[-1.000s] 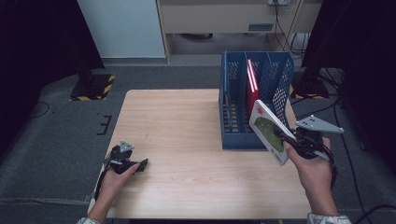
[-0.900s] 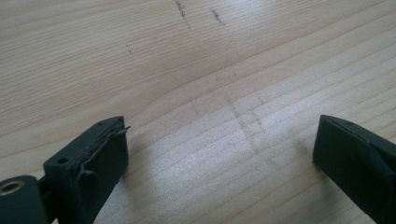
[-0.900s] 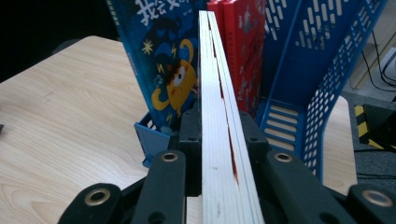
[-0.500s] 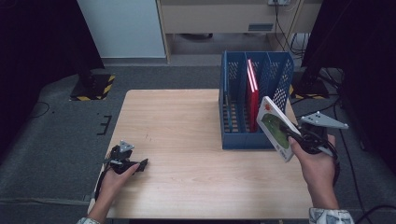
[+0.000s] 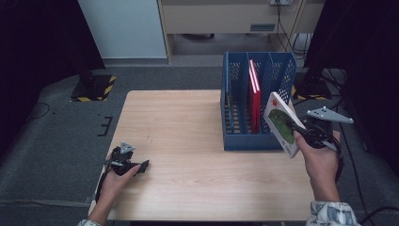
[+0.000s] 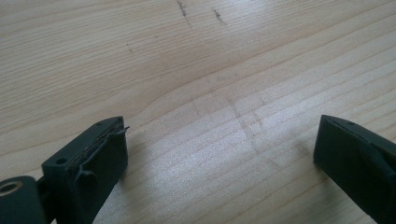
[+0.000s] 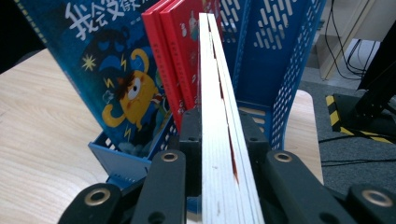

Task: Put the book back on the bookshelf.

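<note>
The right gripper (image 5: pixel 301 128), jaws clamped on a green-covered book (image 5: pixel 281 123), holds it tilted above the tabletop's (image 5: pixel 188 122) right edge, just beside the blue rack (image 5: pixel 256 77). The left gripper (image 5: pixel 128 162), jaws apart and empty, rests near the front left corner.

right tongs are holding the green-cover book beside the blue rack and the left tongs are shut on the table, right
Not quite: the left tongs are open, jaws wide apart over the bare table, as the left gripper view shows. The right tongs do hold the green-cover book beside the blue rack.
</note>
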